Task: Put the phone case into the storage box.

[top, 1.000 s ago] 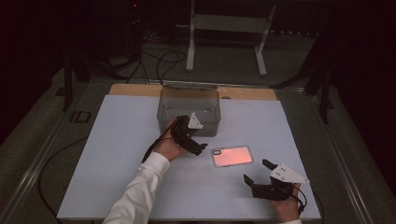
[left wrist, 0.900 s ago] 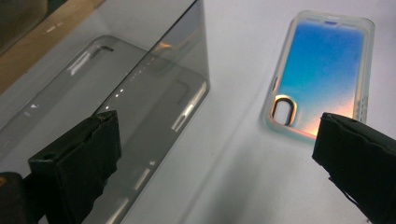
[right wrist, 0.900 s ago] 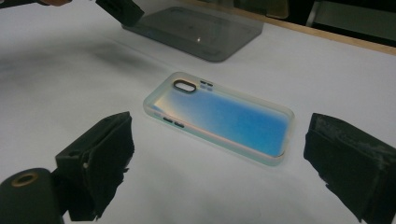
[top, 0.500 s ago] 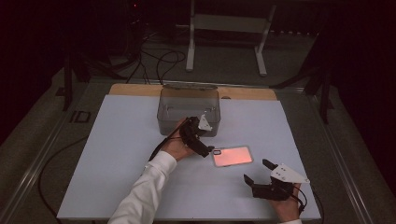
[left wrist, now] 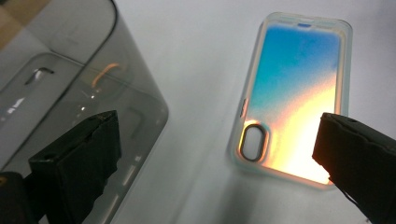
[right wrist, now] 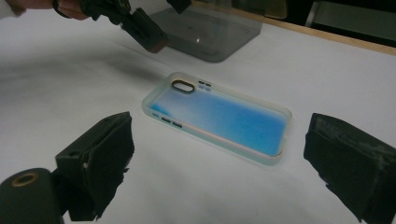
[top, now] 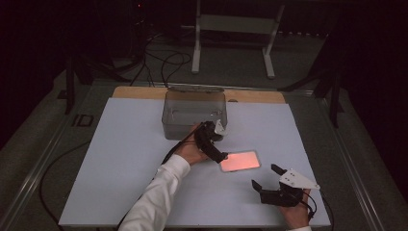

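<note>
High view shows that the left gripper (top: 215, 139) has moved since one second ago: then it was against the front wall of the grey box (top: 194, 113), and now it is lower and more to the right, with its tips just beside the left end of the phone case (top: 240, 161). The forearm in the white sleeve (top: 159, 192) has followed it. The right gripper (top: 265, 179) has stayed in the same place, near the front edge of the white table (top: 120, 159), a little apart from the case.

I judge from this that the left gripper has finished at the box and now goes for the case, so the pick-up is about to begin but is not yet done. The case lies flat on the table, in front of the box and to its right, between the two grippers, and nothing touches it.

Left gripper view shows its two jaws wide apart, with the case (left wrist: 292, 95) under the right jaw and the box (left wrist: 70, 79) at the left. Right gripper view also shows its jaws spread wide and holding nothing, with the case (right wrist: 219, 116) lying ahead between them.

Counting: one phone case, one box, two grippers, one table. The case has one oval camera hole (left wrist: 252, 142).
</note>
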Demonstrator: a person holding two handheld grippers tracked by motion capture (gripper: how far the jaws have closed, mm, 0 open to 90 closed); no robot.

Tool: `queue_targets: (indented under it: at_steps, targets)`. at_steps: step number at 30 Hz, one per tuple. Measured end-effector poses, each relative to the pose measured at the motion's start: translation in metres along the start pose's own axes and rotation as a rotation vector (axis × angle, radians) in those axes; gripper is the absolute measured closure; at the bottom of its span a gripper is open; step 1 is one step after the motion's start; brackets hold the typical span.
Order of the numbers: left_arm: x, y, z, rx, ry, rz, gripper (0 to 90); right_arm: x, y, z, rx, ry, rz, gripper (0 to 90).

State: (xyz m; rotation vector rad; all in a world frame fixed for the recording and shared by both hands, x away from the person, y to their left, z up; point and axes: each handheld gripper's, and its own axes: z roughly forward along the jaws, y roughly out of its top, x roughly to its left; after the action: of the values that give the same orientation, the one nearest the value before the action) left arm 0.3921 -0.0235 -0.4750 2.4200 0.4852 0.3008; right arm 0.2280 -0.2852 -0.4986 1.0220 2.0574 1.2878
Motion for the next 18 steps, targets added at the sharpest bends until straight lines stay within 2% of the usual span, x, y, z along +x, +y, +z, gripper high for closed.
queue_targets:
  at_steps: [4, 10, 18]
  targets:
    - [-0.002, 0.003, 0.010, 0.018, -0.016, 0.001, 2.3, 0.000, 0.000, 0.000, -0.002, 0.002, 0.001, 8.2]
    - [-0.003, 0.005, 0.020, 0.044, -0.040, -0.019, 5.1, -0.001, 0.000, -0.001, -0.003, 0.002, 0.007, 8.3]
    - [-0.004, 0.014, 0.023, 0.040, -0.056, -0.017, 9.2, -0.001, 0.000, -0.001, -0.003, 0.003, 0.006, 8.2]
